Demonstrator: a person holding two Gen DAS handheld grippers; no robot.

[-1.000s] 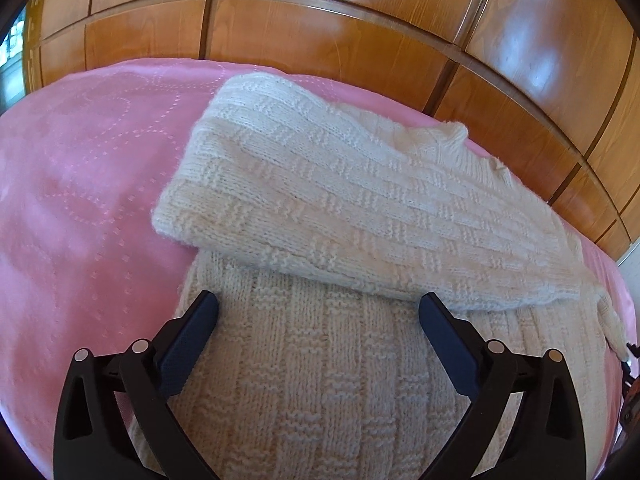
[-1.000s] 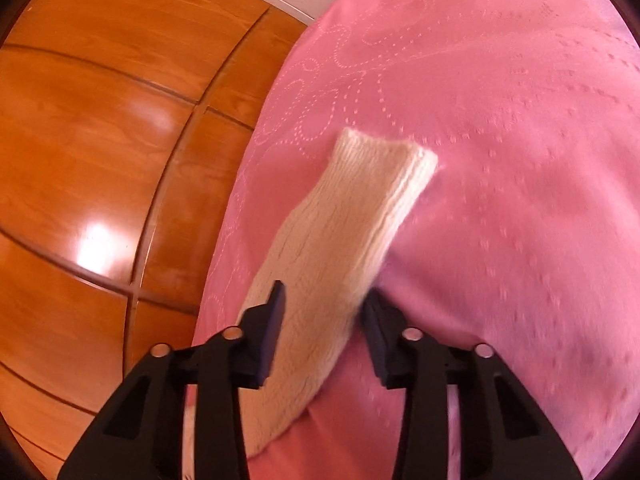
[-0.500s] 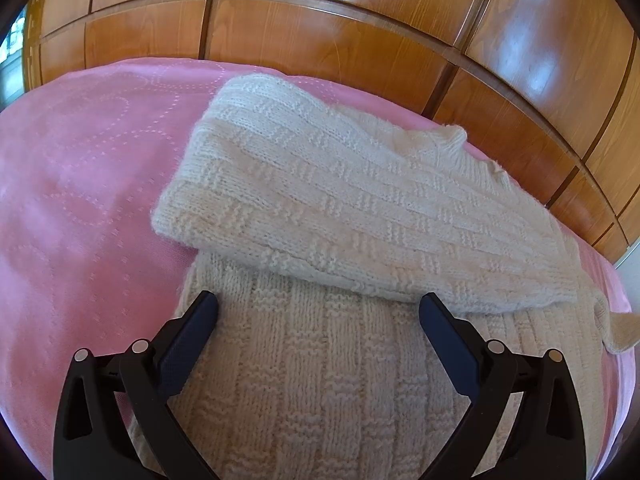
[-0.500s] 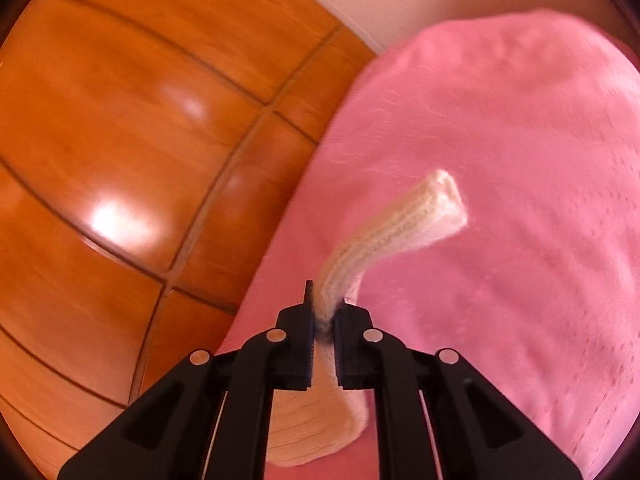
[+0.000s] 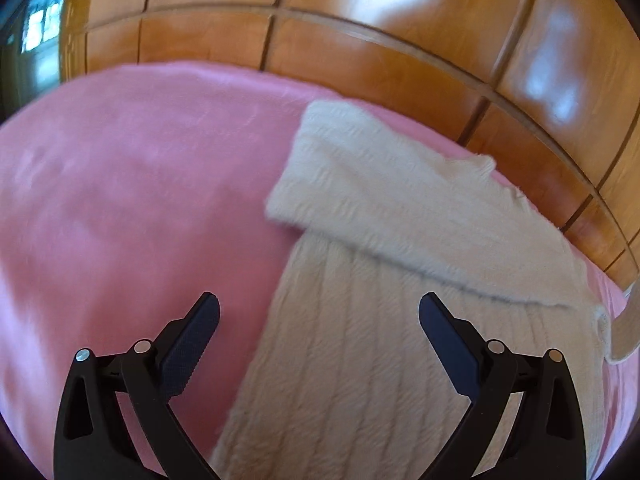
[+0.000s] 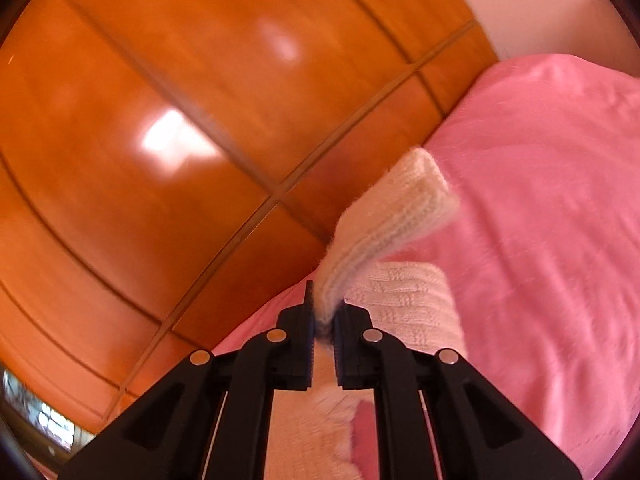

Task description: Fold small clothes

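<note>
A cream knitted sweater (image 5: 360, 340) lies on the pink bedspread (image 5: 120, 208), with one sleeve (image 5: 400, 204) folded across its body. My left gripper (image 5: 320, 320) hovers open just above the sweater's left edge, with nothing between its fingers. In the right wrist view my right gripper (image 6: 325, 316) is shut on the other sleeve (image 6: 384, 220), lifted off the bed, and the ribbed cuff sticks up past the fingertips. More of the sweater (image 6: 404, 304) lies below it. That raised sleeve also shows at the right edge of the left wrist view as a cream strip (image 5: 626, 324).
Glossy wooden panels (image 5: 360, 52) rise right behind the bed's far edge, and they fill the left of the right wrist view (image 6: 180, 140). A pale wall (image 6: 540, 8) shows at the upper right. Pink bedspread (image 6: 552, 220) stretches to the right of the sleeve.
My right gripper closed on the sleeve, then lifted it off the bed and rolled. My left gripper slid left, so the sweater now sits further right in its view.
</note>
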